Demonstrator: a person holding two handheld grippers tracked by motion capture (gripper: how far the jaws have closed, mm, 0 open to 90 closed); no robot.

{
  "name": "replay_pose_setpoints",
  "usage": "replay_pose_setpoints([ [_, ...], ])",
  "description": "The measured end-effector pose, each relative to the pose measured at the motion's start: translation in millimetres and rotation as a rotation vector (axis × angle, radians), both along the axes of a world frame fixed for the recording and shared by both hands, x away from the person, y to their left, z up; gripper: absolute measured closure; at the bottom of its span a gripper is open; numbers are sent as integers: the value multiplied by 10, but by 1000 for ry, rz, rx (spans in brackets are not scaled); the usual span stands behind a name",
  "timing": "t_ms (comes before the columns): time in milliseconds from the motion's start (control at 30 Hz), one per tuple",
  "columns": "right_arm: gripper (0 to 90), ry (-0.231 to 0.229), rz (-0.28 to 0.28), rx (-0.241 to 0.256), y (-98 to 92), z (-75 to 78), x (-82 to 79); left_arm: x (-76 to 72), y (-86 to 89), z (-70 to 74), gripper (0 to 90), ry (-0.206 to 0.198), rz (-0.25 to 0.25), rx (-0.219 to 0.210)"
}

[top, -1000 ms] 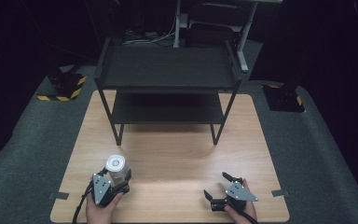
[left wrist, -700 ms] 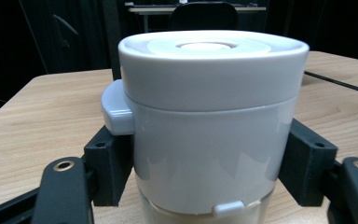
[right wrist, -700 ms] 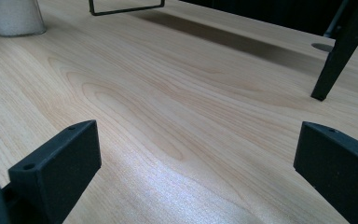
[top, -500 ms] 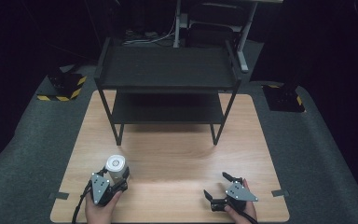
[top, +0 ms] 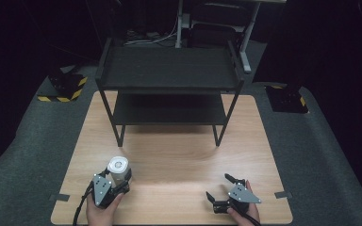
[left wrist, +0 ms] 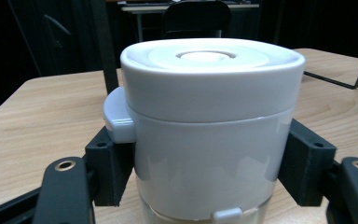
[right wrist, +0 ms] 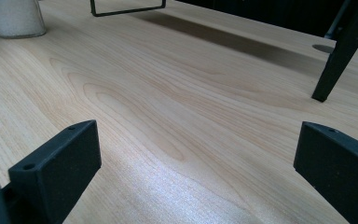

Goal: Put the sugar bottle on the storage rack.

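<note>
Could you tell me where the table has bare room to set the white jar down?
Bare wood runs from the rack's front legs to the near edge, between the left gripper and the open right gripper. The near left corner is crowded: the white jar stands there between the left jaws.

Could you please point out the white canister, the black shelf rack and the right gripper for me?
white canister (left wrist: 205, 140): left gripper view, its white body.
black shelf rack (top: 169, 68): high view, its top shelf.
right gripper (top: 220, 189): high view, midway between its fingertips.

Left hand-held gripper (top: 118, 184) clasps white jar (top: 118, 168) on table (top: 179, 160).
</note>
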State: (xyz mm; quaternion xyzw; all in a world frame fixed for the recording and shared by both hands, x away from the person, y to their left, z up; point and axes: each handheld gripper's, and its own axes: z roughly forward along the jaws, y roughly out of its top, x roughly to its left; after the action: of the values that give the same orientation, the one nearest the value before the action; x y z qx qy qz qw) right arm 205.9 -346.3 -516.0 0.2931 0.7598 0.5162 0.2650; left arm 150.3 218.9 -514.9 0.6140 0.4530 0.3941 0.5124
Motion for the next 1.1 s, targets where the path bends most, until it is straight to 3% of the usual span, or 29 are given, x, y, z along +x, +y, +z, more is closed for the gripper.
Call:
replay_pose_setpoints([
  [300,6,-3,-2,-1,4,-3,-7,28,-39,134,299,-21,-10,-30],
  [567,6,-5,-2,0,2,-6,-10,114,-67,323,299,-23,-28,-31],
  [900,6,-6,1,3,-5,-9,-9,306,-183,699,299,-39,-54,-18],
  [1100,6,-5,1,4,-6,-10,-9,461,-241,927,299,-44,-97,-32],
])
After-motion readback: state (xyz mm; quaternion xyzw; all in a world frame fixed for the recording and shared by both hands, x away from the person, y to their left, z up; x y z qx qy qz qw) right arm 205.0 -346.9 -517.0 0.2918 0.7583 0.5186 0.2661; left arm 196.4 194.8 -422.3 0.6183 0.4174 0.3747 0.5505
